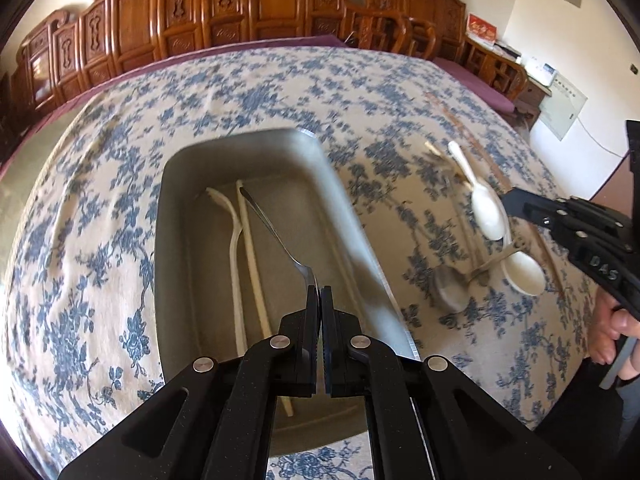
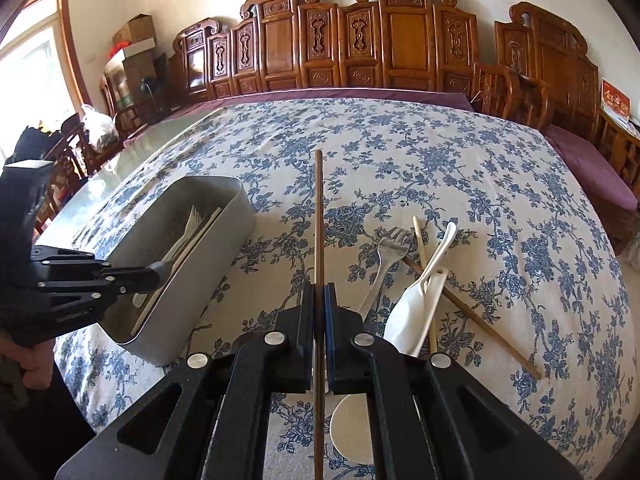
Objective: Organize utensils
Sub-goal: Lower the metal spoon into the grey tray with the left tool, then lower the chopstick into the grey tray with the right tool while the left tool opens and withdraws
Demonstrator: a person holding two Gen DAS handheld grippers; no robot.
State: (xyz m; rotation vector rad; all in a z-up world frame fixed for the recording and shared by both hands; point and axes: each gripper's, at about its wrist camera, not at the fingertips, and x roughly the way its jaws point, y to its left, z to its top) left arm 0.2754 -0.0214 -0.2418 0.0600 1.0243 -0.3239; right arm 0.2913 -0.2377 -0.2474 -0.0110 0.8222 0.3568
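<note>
My left gripper [image 1: 320, 292] is shut on the wide end of a metal spoon [image 1: 276, 232], whose handle points away over the grey metal box [image 1: 352, 216]. In the box lie a white plastic utensil [image 1: 234, 240] and a cream chopstick [image 1: 252, 264]. My right gripper [image 2: 319, 288] is shut on a brown chopstick [image 2: 318, 216] that points straight ahead above the cloth. To its right lies a pile: a metal fork [image 2: 386, 256], white spoons [image 2: 408, 320], a cream chopstick [image 2: 419, 244] and another brown chopstick [image 2: 480, 320]. The left gripper [image 2: 154, 274] hangs over the box [image 2: 224, 240].
A blue-flowered cloth [image 2: 440, 152] covers the table. Carved wooden chairs [image 2: 400, 40] line its far side. A white spoon bowl [image 2: 352, 428] lies under my right gripper. A person's hand [image 1: 612, 332] holds the right gripper [image 1: 516, 202] at the right edge of the left wrist view.
</note>
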